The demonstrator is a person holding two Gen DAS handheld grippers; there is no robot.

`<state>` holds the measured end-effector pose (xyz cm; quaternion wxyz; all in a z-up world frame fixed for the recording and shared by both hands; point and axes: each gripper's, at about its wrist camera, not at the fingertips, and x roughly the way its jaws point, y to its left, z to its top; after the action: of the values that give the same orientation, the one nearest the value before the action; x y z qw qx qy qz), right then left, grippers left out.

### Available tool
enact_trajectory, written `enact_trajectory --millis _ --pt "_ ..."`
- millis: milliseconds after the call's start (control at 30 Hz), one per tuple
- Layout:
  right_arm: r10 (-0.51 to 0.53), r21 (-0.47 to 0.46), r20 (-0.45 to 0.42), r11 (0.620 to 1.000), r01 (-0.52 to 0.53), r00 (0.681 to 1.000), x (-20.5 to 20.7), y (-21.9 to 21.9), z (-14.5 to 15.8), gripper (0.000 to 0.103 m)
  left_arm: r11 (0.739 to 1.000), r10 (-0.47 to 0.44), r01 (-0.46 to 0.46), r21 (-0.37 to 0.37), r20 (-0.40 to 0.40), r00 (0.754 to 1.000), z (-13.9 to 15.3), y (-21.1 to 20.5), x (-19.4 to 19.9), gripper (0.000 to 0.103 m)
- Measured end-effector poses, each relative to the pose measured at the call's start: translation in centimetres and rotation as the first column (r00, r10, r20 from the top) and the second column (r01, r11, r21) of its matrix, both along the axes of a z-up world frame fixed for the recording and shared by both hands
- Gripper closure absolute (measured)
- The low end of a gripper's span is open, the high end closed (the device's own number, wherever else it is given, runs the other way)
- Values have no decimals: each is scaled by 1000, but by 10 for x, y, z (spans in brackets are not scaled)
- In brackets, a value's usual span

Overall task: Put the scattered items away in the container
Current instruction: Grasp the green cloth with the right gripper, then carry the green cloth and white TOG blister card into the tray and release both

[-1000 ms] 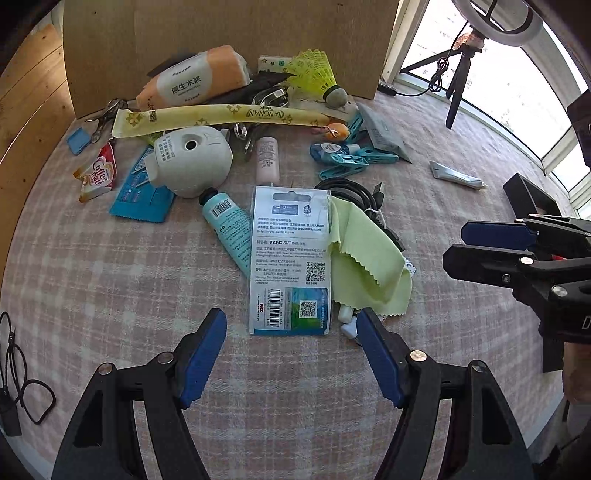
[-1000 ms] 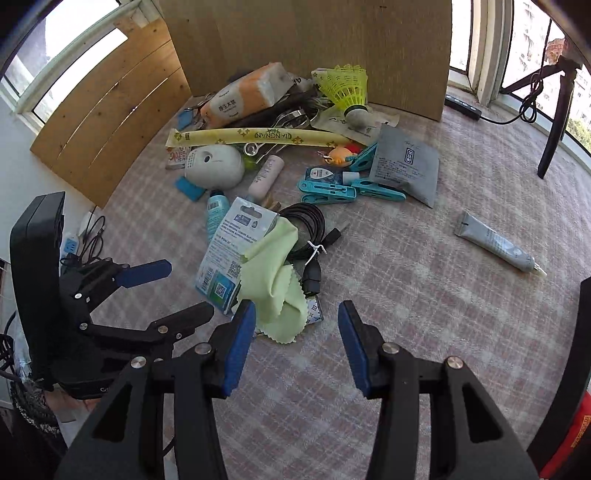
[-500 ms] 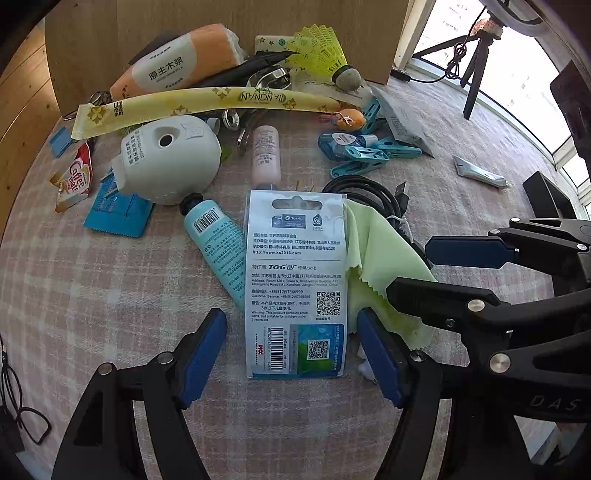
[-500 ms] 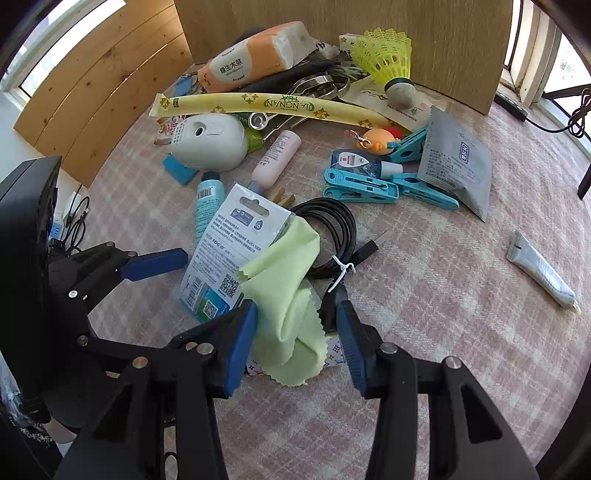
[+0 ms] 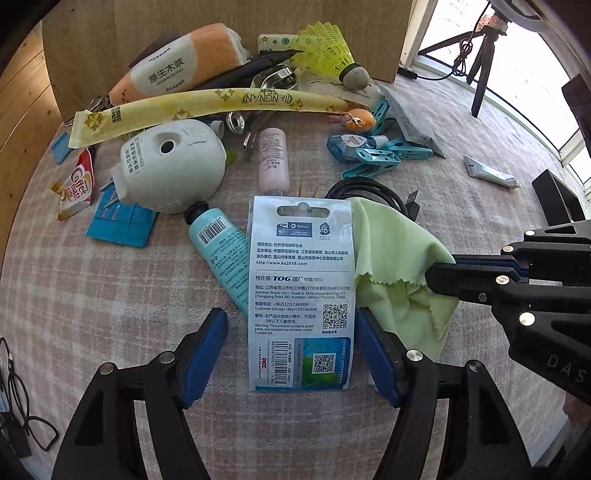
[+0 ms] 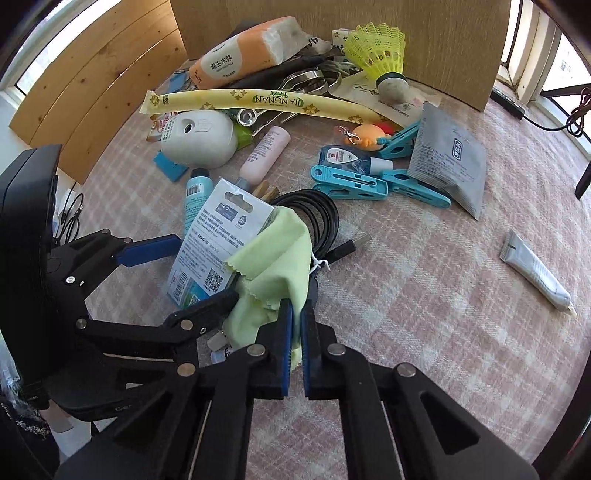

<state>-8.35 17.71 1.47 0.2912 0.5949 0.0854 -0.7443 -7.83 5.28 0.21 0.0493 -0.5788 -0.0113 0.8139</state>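
A white-and-blue card packet [image 5: 301,291] lies flat on the checked cloth, partly over a teal tube [image 5: 225,254]. My left gripper [image 5: 289,317] straddles the packet's lower half and its jaws are closing. The right pad is at the packet's edge, while the left pad stands clear of it. A light green wiping cloth [image 5: 395,258] lies crumpled beside the packet over a coiled black cable [image 6: 317,210]. My right gripper [image 6: 296,310] is shut on a fold of the green cloth [image 6: 273,258]. In the left wrist view the right gripper [image 5: 436,275] reaches in from the right. The packet [image 6: 214,243] and the left gripper [image 6: 201,269] show at left in the right wrist view.
Behind lie a white rounded dispenser [image 5: 173,166], an orange tissue pack [image 5: 177,70], a long yellow tea sachet [image 5: 221,103], a yellow shuttlecock [image 5: 328,48], blue clothes pegs [image 6: 351,184], a grey sachet [image 6: 450,162] and a white tube [image 6: 535,269]. A brown board [image 5: 221,14] stands at the back.
Both grippers came down and forward onto the pile. The right gripper's jaws went from apart to shut on the green cloth. The left gripper now straddles the card packet.
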Motion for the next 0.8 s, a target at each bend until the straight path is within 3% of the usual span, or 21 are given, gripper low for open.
enact_trajectory --millis 67,167,233,500,800 --pt "-7 -15 10 1000 7 1000 1 5 1 100 1000 4 -4 17 0 1000 1 -3 3 35" --pt "-24 -22 5 999 24 1000 1 12 4 100 1000 17 -17 6 -5 1000 2 -8 5 46" --pt "-32 -19 -6 999 31 999 2 14 8 100 1000 27 -27 14 -3 1000 2 -13 4 48" --pt "-69 -52 -22 996 68 997 4 28 21 100 998 45 -44 40 -18 999 5 -14 8 49" --pt "-107 -122 -72 988 97 992 15 47 53 100 993 97 -91 75 -83 992 40 -27 40 49"
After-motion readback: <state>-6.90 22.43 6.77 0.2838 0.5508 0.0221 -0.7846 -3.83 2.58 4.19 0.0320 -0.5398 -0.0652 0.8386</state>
